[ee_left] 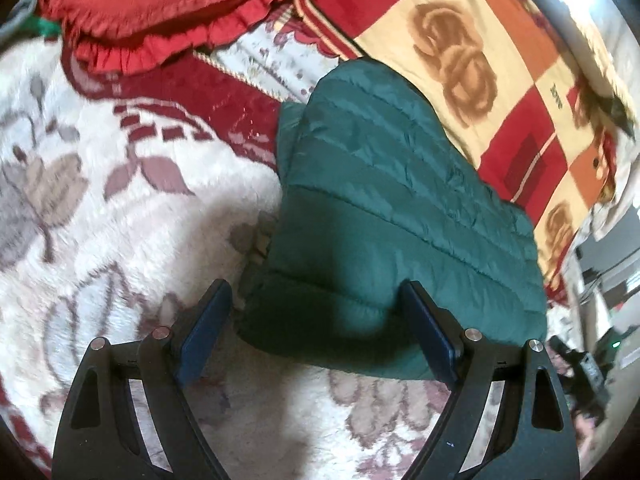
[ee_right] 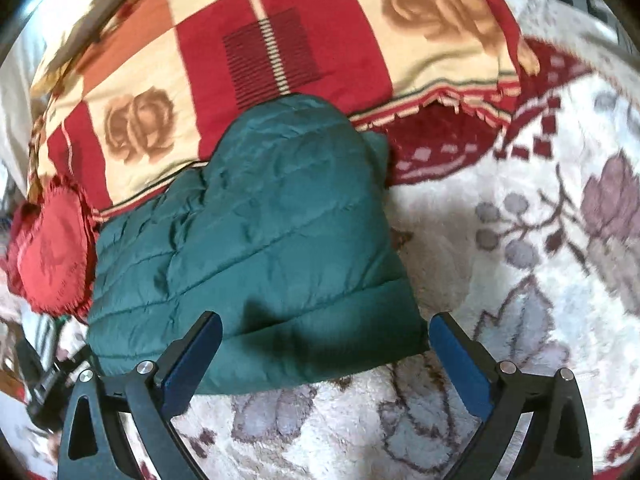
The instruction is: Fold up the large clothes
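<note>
While the green quilted jacket (ee_left: 384, 216) lies folded into a thick bundle on the white flowered blanket (ee_left: 120, 208), both of your claws stand over its near edge. In the left wrist view the long axis of the bundle runs from about six o'clock up toward one o'clock, and in the right wrist view toward eleven o'clock. Your left gripper (ee_left: 316, 320) is wide open and holds nothing; the near left corner of the jacket sits between its pads, which do not press on it. Your right gripper (ee_right: 324, 344) is also fully open and empty, over the near right corner. Neither hand looks nearer. Beyond the jacket, at twelve o'clock, lies a red and cream checked blanket (ee_right: 280, 40), and a red frilled cushion (ee_left: 160, 4).
</note>
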